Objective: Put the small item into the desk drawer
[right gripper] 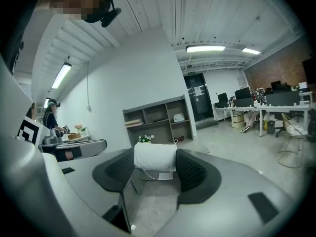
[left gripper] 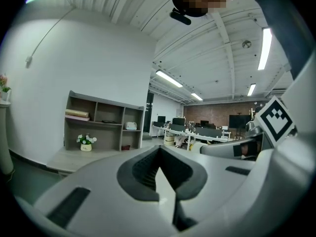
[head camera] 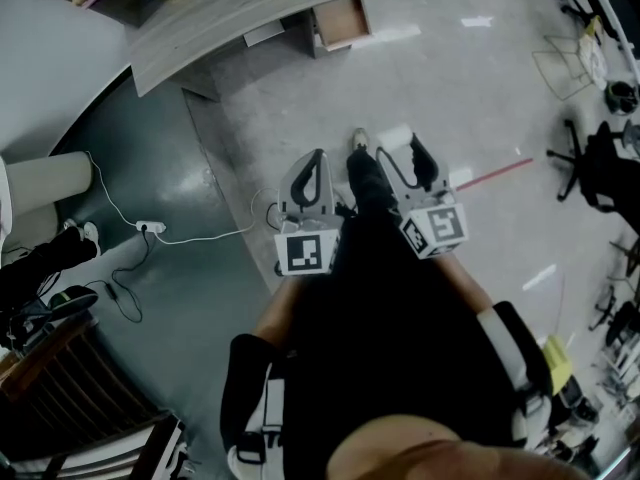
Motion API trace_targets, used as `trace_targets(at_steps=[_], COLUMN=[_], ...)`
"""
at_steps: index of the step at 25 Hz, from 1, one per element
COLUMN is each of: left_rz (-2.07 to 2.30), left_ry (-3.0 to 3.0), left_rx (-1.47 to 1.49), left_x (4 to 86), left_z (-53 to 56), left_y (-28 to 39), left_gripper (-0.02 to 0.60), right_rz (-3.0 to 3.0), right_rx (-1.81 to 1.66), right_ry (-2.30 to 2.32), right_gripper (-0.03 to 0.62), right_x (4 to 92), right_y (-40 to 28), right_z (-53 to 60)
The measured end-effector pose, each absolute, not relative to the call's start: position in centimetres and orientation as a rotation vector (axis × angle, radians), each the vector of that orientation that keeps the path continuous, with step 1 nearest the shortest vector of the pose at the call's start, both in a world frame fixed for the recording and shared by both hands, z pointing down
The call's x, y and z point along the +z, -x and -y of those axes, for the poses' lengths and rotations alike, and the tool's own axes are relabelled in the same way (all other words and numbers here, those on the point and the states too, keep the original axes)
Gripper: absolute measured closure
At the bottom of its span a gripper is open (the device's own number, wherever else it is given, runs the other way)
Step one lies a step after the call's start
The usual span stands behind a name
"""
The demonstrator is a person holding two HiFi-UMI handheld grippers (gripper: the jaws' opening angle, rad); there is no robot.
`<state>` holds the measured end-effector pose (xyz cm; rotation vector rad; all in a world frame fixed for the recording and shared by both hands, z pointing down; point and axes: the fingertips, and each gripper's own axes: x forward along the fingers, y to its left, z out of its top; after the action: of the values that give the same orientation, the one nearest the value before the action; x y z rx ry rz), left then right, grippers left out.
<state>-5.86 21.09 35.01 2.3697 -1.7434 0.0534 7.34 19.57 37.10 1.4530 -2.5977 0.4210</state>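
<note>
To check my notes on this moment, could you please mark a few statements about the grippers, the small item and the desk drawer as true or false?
1. The right gripper is shut on the small white item. True.
2. The left gripper also holds an item. False: its jaws are together, with nothing between them.
3. The desk drawer is shut. False: it stands pulled open.
4. A white cable lies on the floor. True.

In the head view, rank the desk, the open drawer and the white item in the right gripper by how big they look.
1. desk
2. open drawer
3. white item, smallest though nearest the camera
</note>
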Motion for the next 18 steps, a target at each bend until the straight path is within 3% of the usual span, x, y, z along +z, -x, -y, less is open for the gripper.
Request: trace_targets(at_steps=[18], left_rz=[1.733], left_ry=[-2.346], left_rx=[0.112], left_x=[35.3], left_z=[-10.0], left_y=[3.9], left_gripper=[0.583], right_rz=[2.618], right_rx=[0.45], right_ry=[-1.383], right_gripper=[0.332], right_x=[37.5], right_y=[-7.6], right_z=[-7.5])
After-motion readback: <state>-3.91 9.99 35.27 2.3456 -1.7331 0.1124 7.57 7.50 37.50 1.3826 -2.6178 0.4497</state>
